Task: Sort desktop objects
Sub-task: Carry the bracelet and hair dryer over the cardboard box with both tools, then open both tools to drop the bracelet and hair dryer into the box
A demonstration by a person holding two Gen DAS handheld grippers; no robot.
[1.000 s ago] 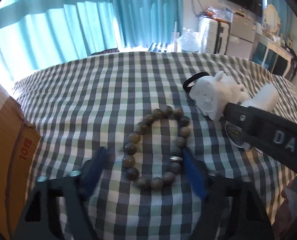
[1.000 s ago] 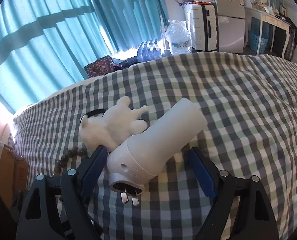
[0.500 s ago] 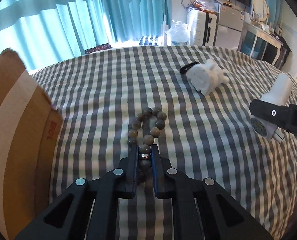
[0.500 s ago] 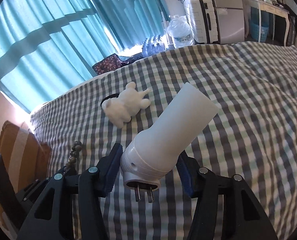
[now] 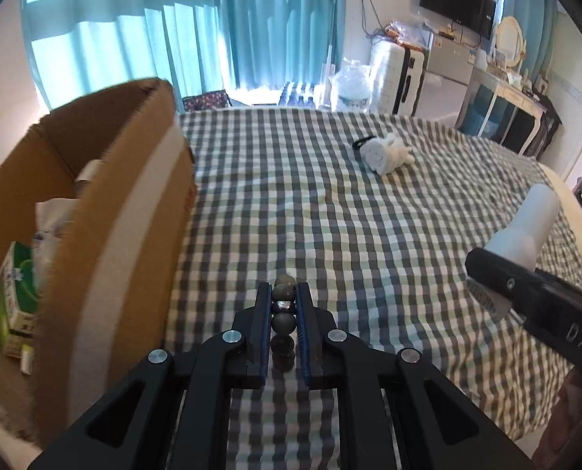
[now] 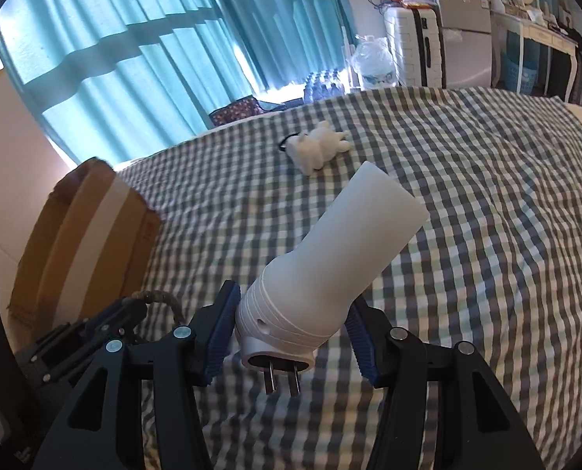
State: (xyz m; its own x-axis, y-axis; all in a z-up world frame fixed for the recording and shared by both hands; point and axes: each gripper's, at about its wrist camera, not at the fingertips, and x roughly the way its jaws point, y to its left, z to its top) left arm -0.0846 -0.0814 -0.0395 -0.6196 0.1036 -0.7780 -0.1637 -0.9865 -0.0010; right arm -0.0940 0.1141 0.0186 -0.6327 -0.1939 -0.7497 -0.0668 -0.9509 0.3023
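Observation:
My left gripper (image 5: 283, 293) is shut on a grey-brown bead bracelet (image 5: 283, 323), held above the checked bed cover beside an open cardboard box (image 5: 95, 211). My right gripper (image 6: 291, 305) is shut on a white plug-in night light (image 6: 330, 270), lifted off the cover, its two prongs pointing back at the camera. The light also shows at the right of the left wrist view (image 5: 525, 227). A white plush toy (image 5: 386, 152) with a black hair band (image 5: 359, 143) lies on the far part of the cover; it also shows in the right wrist view (image 6: 316, 147).
The box holds a green carton (image 5: 15, 301) and crumpled white packaging (image 5: 52, 215). It stands at the left in the right wrist view (image 6: 83, 243). A suitcase (image 5: 396, 74), water bottles and a dresser stand beyond the bed. Curtains cover the window behind.
Both grippers closed on their objects and lifted them. The left gripper carried the bracelet back and left, bringing the open box into view. The night light rose higher off the cover.

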